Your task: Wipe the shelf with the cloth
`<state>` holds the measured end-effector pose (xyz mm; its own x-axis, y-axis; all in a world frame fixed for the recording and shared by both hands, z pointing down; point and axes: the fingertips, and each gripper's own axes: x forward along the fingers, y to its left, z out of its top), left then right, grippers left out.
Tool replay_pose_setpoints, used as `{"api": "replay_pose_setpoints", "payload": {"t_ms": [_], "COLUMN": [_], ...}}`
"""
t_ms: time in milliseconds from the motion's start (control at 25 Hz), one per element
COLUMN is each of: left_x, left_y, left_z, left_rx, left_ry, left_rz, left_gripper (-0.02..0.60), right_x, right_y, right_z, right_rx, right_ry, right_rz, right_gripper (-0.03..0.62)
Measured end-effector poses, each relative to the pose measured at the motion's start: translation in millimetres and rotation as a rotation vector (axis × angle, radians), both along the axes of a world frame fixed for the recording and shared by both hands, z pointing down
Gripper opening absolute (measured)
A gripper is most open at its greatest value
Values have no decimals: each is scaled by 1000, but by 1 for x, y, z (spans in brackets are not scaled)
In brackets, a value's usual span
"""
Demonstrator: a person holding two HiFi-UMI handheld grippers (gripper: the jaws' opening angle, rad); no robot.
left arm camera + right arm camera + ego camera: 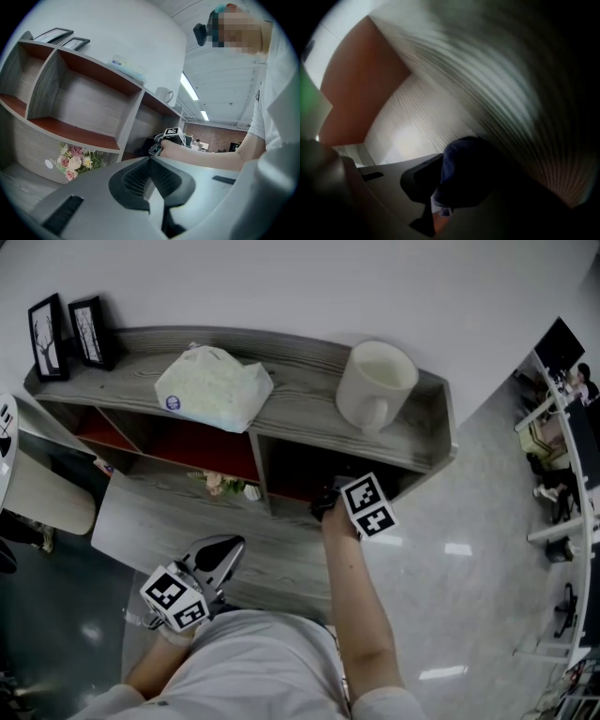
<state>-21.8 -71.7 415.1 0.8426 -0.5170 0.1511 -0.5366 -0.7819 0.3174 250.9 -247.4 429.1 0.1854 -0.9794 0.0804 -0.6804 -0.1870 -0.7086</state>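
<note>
My right gripper (438, 194) is clamped on the cloth (464, 173), inside the shelf's (309, 381) right compartment, with wood close ahead. My left gripper (152, 174), closed and empty, hangs near, well left.

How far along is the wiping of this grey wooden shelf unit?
Done: the dark blue cloth is picked up, clamped in the right gripper. In hand: that gripper is inside the right-hand compartment of the grey wooden shelf unit. The left gripper is shut, empty, held back. Left: no surface looks visibly wiped or unwiped, so probably the other compartments and the top.
</note>
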Motion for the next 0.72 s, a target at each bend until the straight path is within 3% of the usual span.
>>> {"api": "replay_pose_setpoints", "payload": {"t_ms": [320,520,720], "left_x": [12,26,43], "left_y": [3,2,5], "left_z": [-2,-6,-5], "left_rx": [3,10,5], "left_ry": [9,21,23], "left_rz": [27,47,85], "left_gripper": [15,15,15], "right_x": [-30,-53,-60], "right_y": [21,52,95], "right_z": [-52,-68,-76], "right_rx": [119,145,151], "right_ry": [89,281,440], "right_rz": [-129,-248,-297], "right_gripper": [54,54,54]}}
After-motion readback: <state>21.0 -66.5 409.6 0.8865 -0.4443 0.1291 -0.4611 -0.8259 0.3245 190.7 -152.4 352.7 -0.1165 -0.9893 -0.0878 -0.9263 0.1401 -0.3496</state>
